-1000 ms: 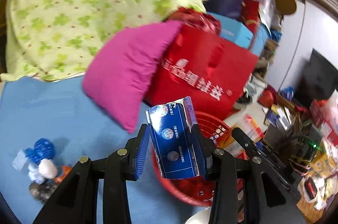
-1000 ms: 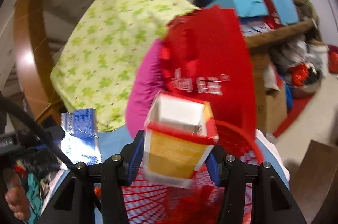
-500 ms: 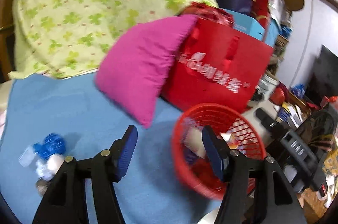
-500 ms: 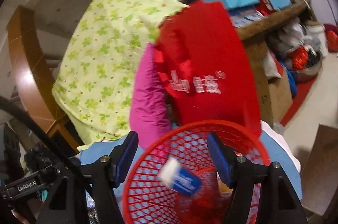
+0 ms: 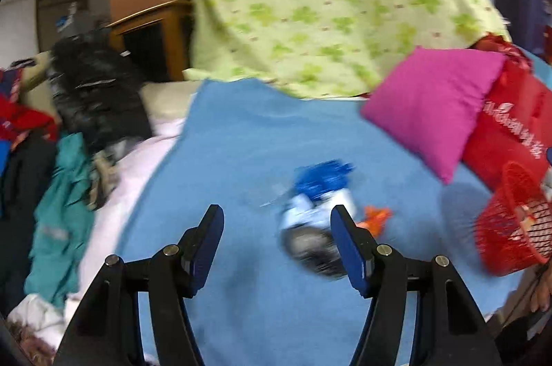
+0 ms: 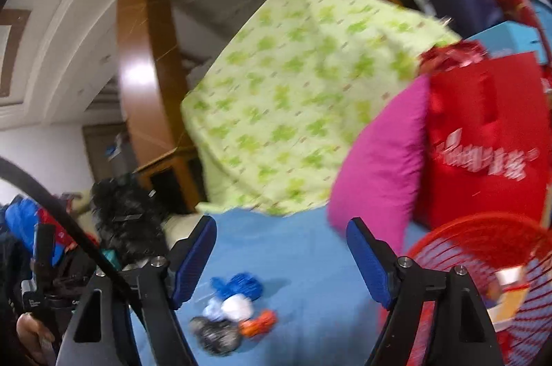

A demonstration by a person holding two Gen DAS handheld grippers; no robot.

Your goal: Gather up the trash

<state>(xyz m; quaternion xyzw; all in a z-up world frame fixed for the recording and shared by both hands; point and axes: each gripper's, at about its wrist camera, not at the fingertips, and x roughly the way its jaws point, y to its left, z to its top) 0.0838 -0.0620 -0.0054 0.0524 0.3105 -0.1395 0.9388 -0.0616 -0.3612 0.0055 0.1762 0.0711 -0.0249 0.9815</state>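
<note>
Several crumpled scraps of trash (image 5: pixel 319 210) heaped mid-blanket (image 5: pixel 241 141), left of the red basket (image 5: pixel 514 224); likely light, soft, best pinched at the blue wad; left gripper (image 5: pixel 276 238) and right gripper (image 6: pixel 281 257) both spread, empty

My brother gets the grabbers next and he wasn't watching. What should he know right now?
Left gripper: open, holding nothing, facing the trash pile on the blue blanket.
Right gripper: open, holding nothing, pointing above the blanket, with the red basket at its right.
Done: the basket already has some boxes in it.
Left: the pile has a blue crumpled piece, a white wad, a small orange scrap and a dark grey lump. Pick these up and drop them into the basket, which stands beside the pink pillow and red bag.
</note>
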